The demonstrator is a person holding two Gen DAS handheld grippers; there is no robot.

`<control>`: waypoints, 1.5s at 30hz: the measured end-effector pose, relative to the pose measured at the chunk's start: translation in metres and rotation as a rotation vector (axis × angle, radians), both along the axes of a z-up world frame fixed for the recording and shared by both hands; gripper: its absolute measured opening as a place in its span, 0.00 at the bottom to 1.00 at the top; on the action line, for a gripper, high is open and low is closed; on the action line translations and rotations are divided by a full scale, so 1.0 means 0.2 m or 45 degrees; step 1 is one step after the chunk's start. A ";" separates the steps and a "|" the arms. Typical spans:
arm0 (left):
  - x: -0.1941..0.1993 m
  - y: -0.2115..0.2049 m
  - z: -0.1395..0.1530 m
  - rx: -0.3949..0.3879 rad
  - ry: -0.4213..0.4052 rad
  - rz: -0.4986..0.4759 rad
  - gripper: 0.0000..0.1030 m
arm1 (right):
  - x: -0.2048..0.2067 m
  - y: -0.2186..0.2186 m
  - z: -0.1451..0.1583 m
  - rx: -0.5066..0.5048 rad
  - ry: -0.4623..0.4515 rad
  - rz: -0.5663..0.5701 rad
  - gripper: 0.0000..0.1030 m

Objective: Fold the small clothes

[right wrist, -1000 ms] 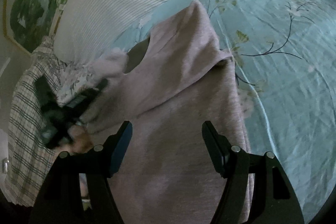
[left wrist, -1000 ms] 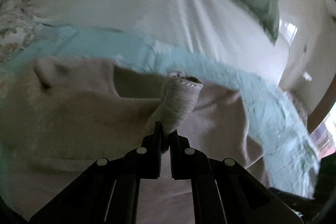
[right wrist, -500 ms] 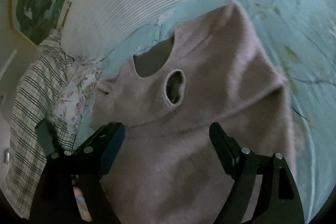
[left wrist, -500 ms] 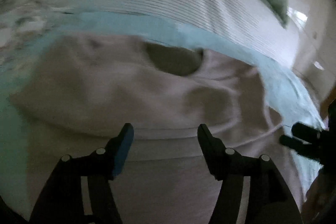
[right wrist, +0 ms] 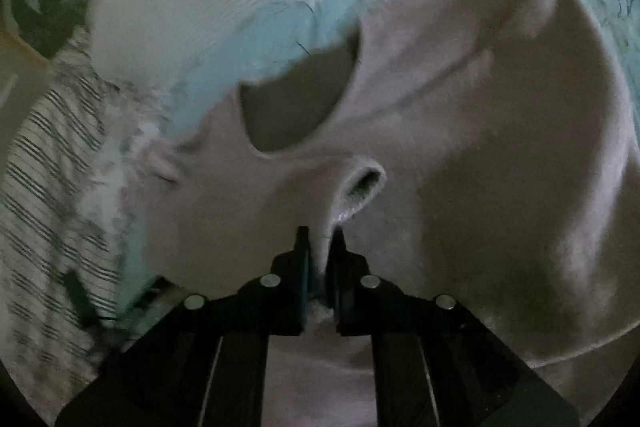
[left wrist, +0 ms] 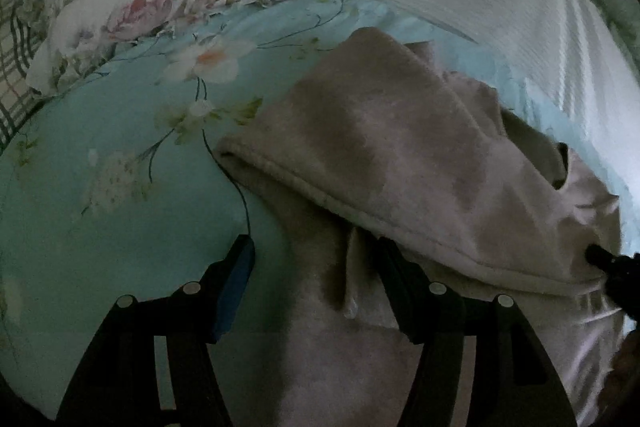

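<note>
The right gripper [right wrist: 319, 247] is pinching a fold of the beige garment [right wrist: 480, 155] between its closed jaws, the left gripper [left wrist: 314, 263] is hovering with jaws apart over its edge, and the garment is lying on the teal floral bedsheet [left wrist: 120, 155] toward 12 o'clock.
</note>
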State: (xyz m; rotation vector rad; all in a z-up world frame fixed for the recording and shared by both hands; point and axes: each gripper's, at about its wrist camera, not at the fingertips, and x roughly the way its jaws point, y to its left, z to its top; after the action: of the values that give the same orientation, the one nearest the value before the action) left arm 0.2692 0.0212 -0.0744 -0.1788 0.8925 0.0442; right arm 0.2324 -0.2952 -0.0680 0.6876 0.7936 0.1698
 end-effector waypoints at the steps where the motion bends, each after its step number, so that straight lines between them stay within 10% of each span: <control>1: 0.01 0.01 0.00 0.004 0.005 0.003 0.63 | -0.05 -0.03 0.08 -0.007 -0.056 -0.014 0.10; 6: 0.05 0.02 -0.01 0.018 0.015 -0.010 0.63 | -0.30 -0.28 0.27 -0.035 -0.169 -0.122 0.10; 17: 0.05 0.01 0.00 0.069 0.021 0.018 0.63 | -0.41 -0.47 -0.07 -0.171 0.161 -0.252 0.18; 23: 0.02 0.07 -0.01 -0.028 -0.021 0.057 0.63 | -0.55 -0.33 0.24 -0.423 -0.057 -0.407 0.82; 31: -0.01 0.09 -0.02 -0.068 -0.070 0.082 0.64 | 0.18 0.20 0.32 -0.084 -0.151 0.276 0.83; 40: -0.03 0.14 -0.04 -0.167 -0.110 0.083 0.64 | 1.05 0.75 0.08 -0.147 0.164 0.680 0.83; 45: -0.04 0.16 -0.04 -0.220 -0.139 0.089 0.64 | 1.15 0.95 -0.03 0.166 0.277 1.065 0.89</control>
State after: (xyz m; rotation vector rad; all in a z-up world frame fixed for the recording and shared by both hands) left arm 0.2606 0.0535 -0.0832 -0.3700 0.7804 0.0221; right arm 0.4633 -0.1051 -0.0747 0.4626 1.2563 0.9213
